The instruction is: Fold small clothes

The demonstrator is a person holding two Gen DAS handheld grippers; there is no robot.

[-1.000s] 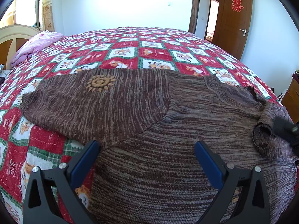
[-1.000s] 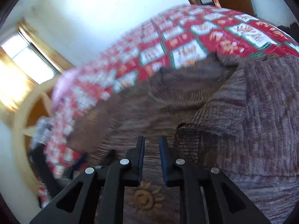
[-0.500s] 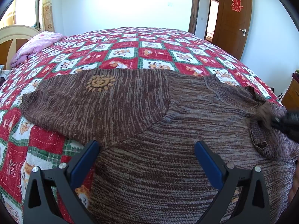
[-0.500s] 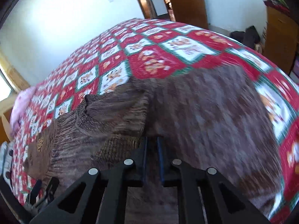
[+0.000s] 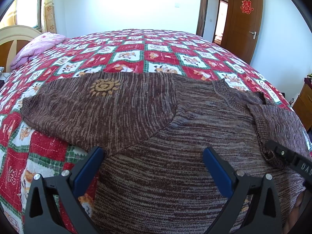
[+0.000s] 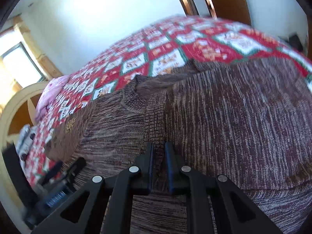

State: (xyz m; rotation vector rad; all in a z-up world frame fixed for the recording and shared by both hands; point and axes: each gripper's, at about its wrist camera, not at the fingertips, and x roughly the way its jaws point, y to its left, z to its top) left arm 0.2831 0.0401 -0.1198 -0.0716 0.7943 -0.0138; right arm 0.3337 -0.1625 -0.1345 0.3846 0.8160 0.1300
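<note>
A brown marled knit sweater (image 5: 204,120) lies spread on the bed, its left sleeve with an orange sun emblem (image 5: 104,86) folded across the chest. My left gripper (image 5: 153,152) hovers open just over the sweater's lower body, nothing between its blue pads. My right gripper (image 6: 159,146) has the ribbed cuff (image 6: 154,120) of the right sleeve pinched between its jaws, which are opening slightly. In the left wrist view the right gripper (image 5: 273,149) comes in at the right edge, with the bunched cuff (image 5: 270,157) at its tip and the sleeve (image 5: 276,120) laid over the body.
A red, green and white patchwork quilt (image 5: 136,54) covers the bed. A pink pillow (image 5: 39,44) and a cream headboard (image 5: 11,37) are at the far left. A brown door (image 5: 243,19) stands open at the back right, with a wooden cabinet (image 5: 304,105) beside the bed.
The right gripper has brought the sleeve cuff down and inward over the sweater's right side, so the sleeve now lies flatter across the body. The left gripper has stayed still and open.
</note>
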